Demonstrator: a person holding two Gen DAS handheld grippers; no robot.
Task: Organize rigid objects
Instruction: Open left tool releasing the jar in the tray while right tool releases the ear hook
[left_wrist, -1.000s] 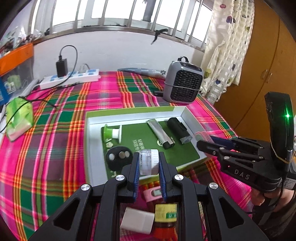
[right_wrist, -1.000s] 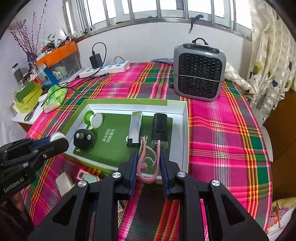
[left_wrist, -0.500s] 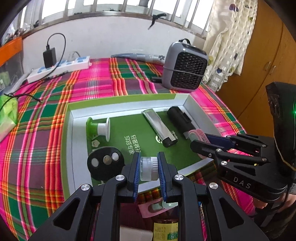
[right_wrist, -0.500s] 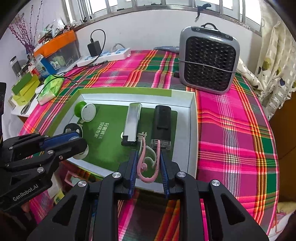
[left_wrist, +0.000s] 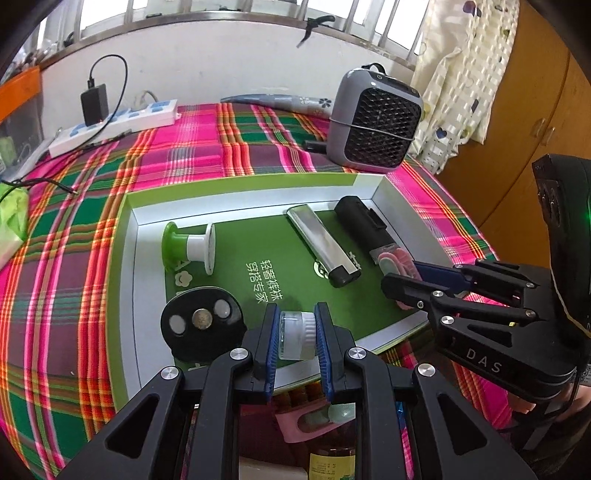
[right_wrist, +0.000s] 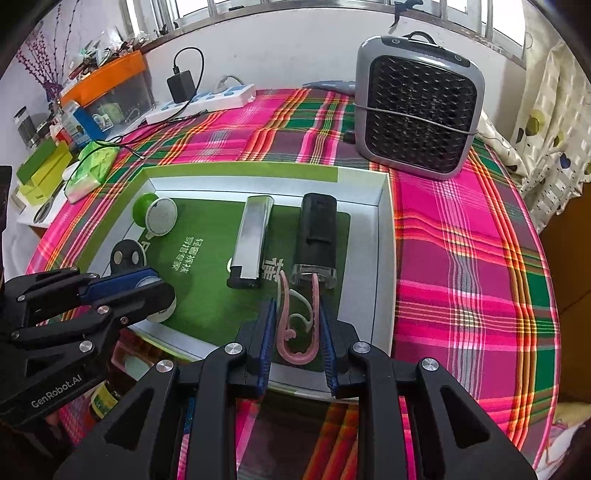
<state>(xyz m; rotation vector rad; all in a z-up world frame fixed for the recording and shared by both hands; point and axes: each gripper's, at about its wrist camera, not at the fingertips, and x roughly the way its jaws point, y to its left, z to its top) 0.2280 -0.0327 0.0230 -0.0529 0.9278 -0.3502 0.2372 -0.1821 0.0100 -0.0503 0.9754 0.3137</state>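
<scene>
A green-lined box (left_wrist: 146, 210) lies on the plaid tablecloth. In it lie a green-and-white suction cup (left_wrist: 188, 247), a black disc holder (left_wrist: 201, 325), a silver lighter (left_wrist: 323, 245) and a black case (left_wrist: 364, 227). My left gripper (left_wrist: 295, 338) is shut on a small clear jar with a white cap (left_wrist: 297, 334), low over the box's near edge. My right gripper (right_wrist: 297, 325) is shut on a pink hair clip (right_wrist: 297, 325) over the box's near right part, just in front of the black case (right_wrist: 317, 236). The left gripper also shows in the right wrist view (right_wrist: 147, 291).
A grey fan heater (right_wrist: 417, 107) stands behind the box. A white power strip with a charger (left_wrist: 110, 122) lies at the back left. A pink item (left_wrist: 314, 421) and an amber bottle (left_wrist: 330, 458) lie near me, below the left gripper. A green packet (right_wrist: 92, 170) lies left.
Both grippers have moved forward and down over the box with their objects still held. The jar now sits close above the box's near edge, and the clip is near the black case.
</scene>
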